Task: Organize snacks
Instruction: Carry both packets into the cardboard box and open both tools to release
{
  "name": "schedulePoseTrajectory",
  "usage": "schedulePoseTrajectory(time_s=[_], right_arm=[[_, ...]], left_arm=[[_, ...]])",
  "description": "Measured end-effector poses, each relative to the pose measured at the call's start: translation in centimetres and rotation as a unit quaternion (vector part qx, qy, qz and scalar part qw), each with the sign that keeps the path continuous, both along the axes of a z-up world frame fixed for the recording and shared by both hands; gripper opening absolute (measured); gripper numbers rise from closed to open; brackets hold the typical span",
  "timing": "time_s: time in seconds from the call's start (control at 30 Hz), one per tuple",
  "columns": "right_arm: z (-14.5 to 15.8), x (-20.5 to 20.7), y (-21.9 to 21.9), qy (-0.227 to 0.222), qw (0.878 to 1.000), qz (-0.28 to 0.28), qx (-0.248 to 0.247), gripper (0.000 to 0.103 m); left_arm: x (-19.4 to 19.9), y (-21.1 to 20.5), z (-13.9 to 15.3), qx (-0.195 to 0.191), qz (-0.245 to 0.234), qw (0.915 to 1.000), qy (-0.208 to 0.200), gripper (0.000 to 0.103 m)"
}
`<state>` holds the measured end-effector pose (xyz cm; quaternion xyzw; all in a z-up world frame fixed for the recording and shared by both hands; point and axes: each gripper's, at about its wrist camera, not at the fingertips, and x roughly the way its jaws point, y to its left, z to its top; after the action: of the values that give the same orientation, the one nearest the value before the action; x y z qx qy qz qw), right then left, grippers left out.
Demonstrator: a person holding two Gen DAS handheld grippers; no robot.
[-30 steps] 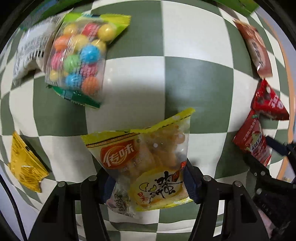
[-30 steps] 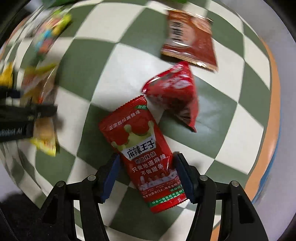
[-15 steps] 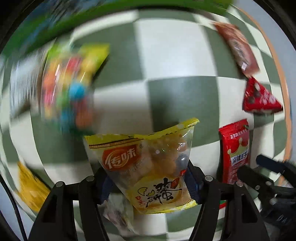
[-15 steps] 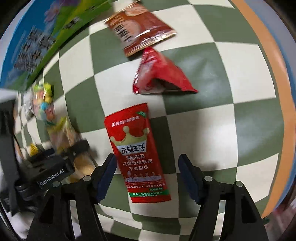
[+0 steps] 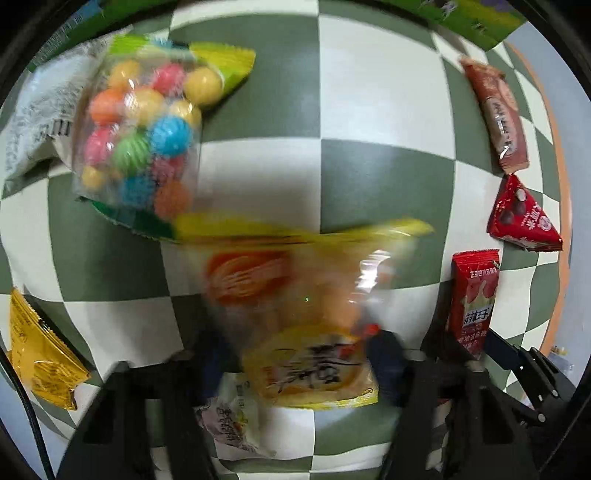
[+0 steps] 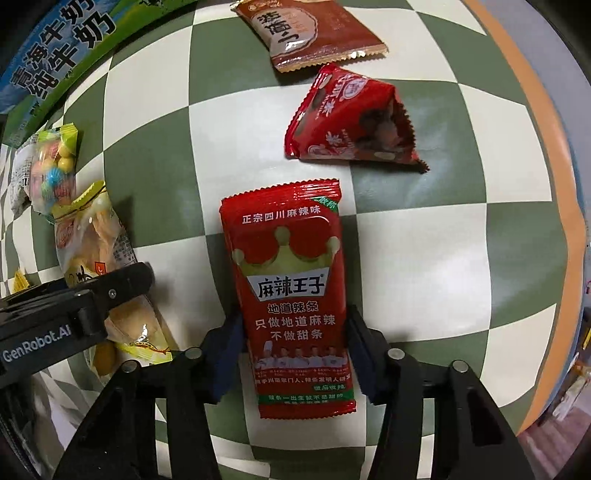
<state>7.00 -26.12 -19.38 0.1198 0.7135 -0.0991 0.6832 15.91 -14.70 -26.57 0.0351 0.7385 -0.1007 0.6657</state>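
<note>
1. Only the left wrist view shows the gold packet (image 5: pixel 35 354) at the left edge and a pale wrapper (image 5: pixel 232 421) under the held bag; only the right wrist view makes the milk carton (image 6: pixel 55 48) print readable.
2. Left gripper (image 5: pixel 299 354): clamped on the yellow snack bag (image 5: pixel 306 295), which is motion-blurred, its top edge just beside the gumball bag (image 5: pixel 140 136).
3. Right gripper (image 6: pixel 293 350): pads straddle the lower half of the red spicy-strip packet (image 6: pixel 291 295), right against its edges; can't tell if they're pinching it. Packet lies flat on the checkered cloth (image 6: pixel 424 258).
4. Red triangular pouch (image 6: pixel 351 122) and brown packet (image 6: pixel 310 33) lie beyond it, apart from each other.
5. Gumball bag holds coloured balls; white bag (image 5: pixel 37 114) sits behind it.
</note>
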Motion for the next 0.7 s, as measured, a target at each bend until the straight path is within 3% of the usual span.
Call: schedulePoseTrajectory(time_s=[0.13,0.37,0.7], right_arm=[[1.3,-0.7,-0.9,-0.014,1.000,-0.010,0.010,0.049],[5.8,-0.6,-3.6,-0.053,0.997,-0.011,0.048,0.048],[18.0,4.8,-1.3,-0.165,0.979,0.004,0.120,0.048]], left_arm=[[0.6,1.2,2.0,-0.006,0.004,0.9999,-0.010,0.044],[0.9,3.7,8.1,-0.029,0.005,0.9979,-0.057,0.043],[6.7,4.9,21.6,-0.094,0.013,0.9850,-0.144,0.043]])
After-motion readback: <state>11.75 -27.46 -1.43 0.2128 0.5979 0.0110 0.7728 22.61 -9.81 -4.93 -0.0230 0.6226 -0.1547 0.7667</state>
